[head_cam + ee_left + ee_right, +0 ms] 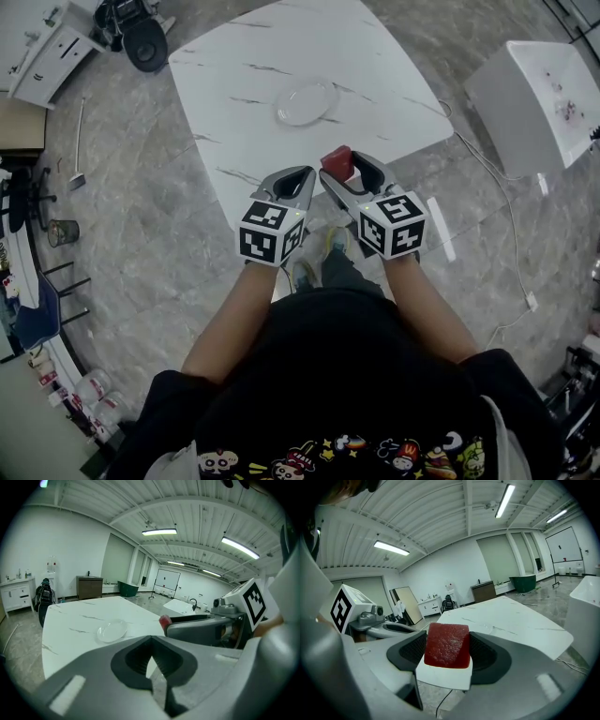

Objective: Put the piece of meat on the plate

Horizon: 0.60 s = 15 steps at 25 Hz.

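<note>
A red slab of meat with a white underside sits clamped between the jaws of my right gripper; in the head view the piece of meat shows at the near edge of the white marble table. A clear glass plate lies empty at the table's middle, beyond both grippers, and the plate also shows in the left gripper view. My left gripper hangs just left of the right one, jaws closed together with nothing between them.
A second white table stands to the right, with a cable trailing over the grey floor. A white cabinet and a black bag are at the far left. The person's legs and shoes are below the grippers.
</note>
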### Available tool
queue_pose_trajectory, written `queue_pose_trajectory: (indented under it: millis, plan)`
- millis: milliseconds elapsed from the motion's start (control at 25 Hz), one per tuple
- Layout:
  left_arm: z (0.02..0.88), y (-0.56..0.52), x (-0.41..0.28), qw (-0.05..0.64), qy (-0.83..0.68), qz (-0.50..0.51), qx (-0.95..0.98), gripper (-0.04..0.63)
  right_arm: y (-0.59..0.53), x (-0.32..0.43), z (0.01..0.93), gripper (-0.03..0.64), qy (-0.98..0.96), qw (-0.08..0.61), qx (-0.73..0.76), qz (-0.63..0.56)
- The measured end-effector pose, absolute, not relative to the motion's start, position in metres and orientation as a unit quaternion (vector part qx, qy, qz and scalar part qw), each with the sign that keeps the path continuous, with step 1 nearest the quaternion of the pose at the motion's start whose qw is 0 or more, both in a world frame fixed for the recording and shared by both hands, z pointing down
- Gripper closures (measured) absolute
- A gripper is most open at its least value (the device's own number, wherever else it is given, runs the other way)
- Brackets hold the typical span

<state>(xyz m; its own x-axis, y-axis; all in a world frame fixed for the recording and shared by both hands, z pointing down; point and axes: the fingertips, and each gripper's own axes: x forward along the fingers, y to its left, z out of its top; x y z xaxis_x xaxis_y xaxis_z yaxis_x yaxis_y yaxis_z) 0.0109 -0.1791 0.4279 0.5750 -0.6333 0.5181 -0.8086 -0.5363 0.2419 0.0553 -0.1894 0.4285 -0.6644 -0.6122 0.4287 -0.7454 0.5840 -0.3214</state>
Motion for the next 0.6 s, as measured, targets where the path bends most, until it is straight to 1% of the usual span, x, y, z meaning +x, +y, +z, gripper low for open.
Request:
queue_pose_trajectory:
  millis: [280,600]
  plan:
    - [0.449,-0.196,0.005,0.253,-0.443,0.202,0.836,0.595,-0.216,0.056,0.448,0.304,-0.885,0.142,0.363,0.254]
    - [0.454,-0.205,0.006,0.255,-0.45,0.215,0.828,0.595,-0.229,0.053,0.455,0.304,-0.89,0.14,0.346,0.263]
